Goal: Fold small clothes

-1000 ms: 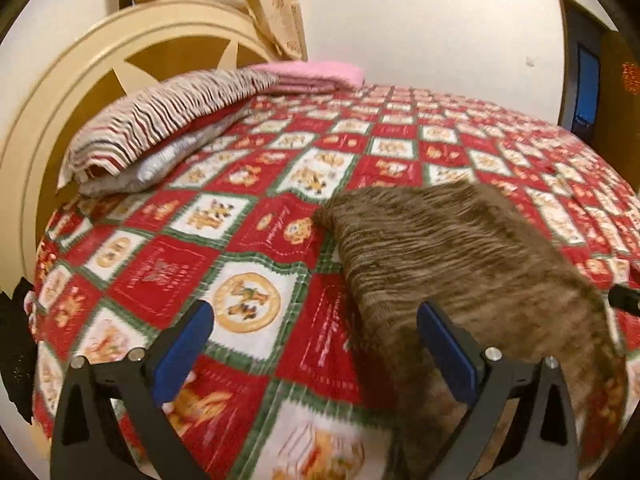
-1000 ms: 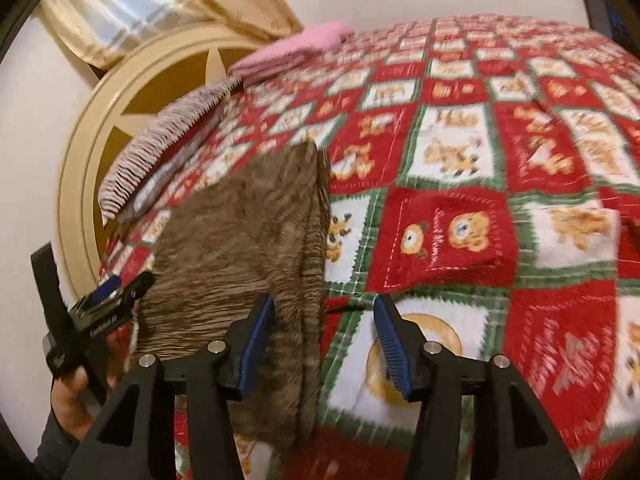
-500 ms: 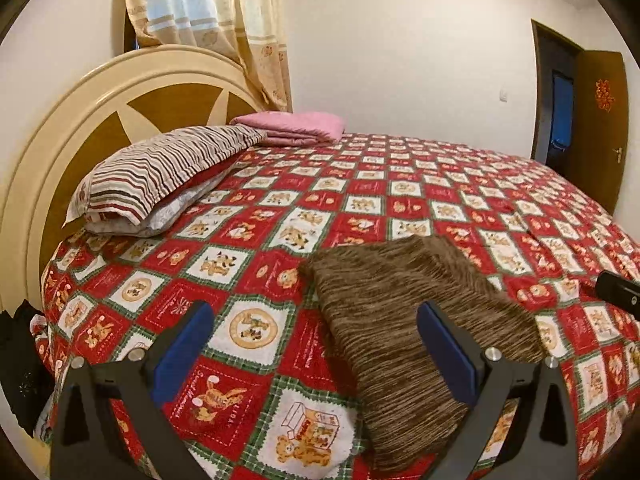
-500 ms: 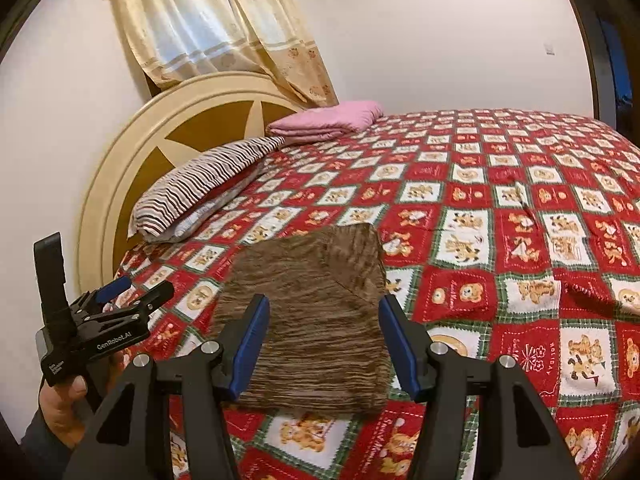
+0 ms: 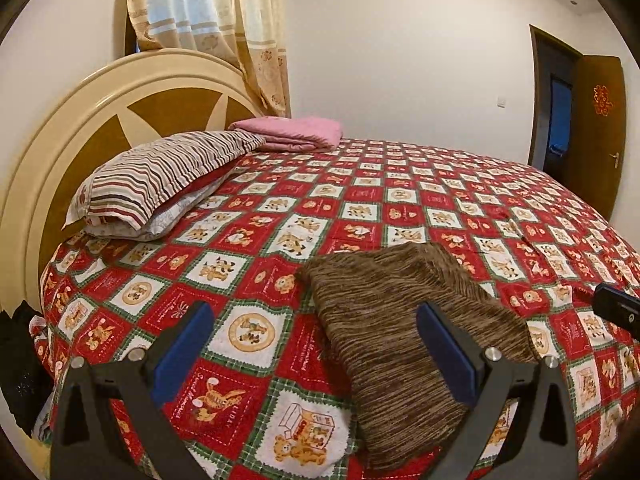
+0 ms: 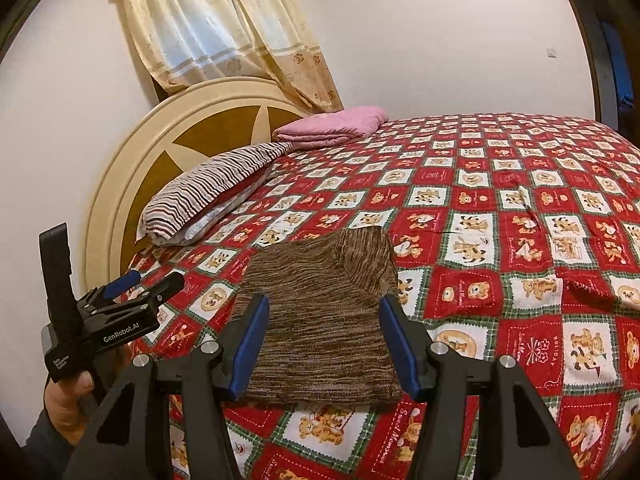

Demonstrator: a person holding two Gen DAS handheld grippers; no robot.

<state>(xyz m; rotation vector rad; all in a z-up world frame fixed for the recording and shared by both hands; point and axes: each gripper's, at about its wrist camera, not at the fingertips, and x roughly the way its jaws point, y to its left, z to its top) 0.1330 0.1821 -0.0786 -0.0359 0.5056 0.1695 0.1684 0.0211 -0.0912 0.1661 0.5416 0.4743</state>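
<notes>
A brown knitted garment (image 5: 392, 312) lies folded flat on the red patterned bedspread (image 5: 360, 208) near the bed's front edge; it also shows in the right wrist view (image 6: 320, 316). My left gripper (image 5: 312, 344) is open and empty, held above the bed's front edge, the garment to its right. My right gripper (image 6: 322, 340) is open and empty, held back from the garment's near edge. The left gripper also shows in the right wrist view (image 6: 132, 292), held in a hand at the left.
A striped pillow (image 5: 160, 176) and a folded pink blanket (image 5: 296, 132) lie by the round headboard (image 5: 72, 120). A curtain (image 5: 216, 28) hangs behind. A brown door (image 5: 596, 128) stands open at the right. A dark cloth (image 5: 20, 364) hangs off the bed's left edge.
Both grippers have pulled up and back from the garment, which stays folded on the bed. Both stay open and empty.
</notes>
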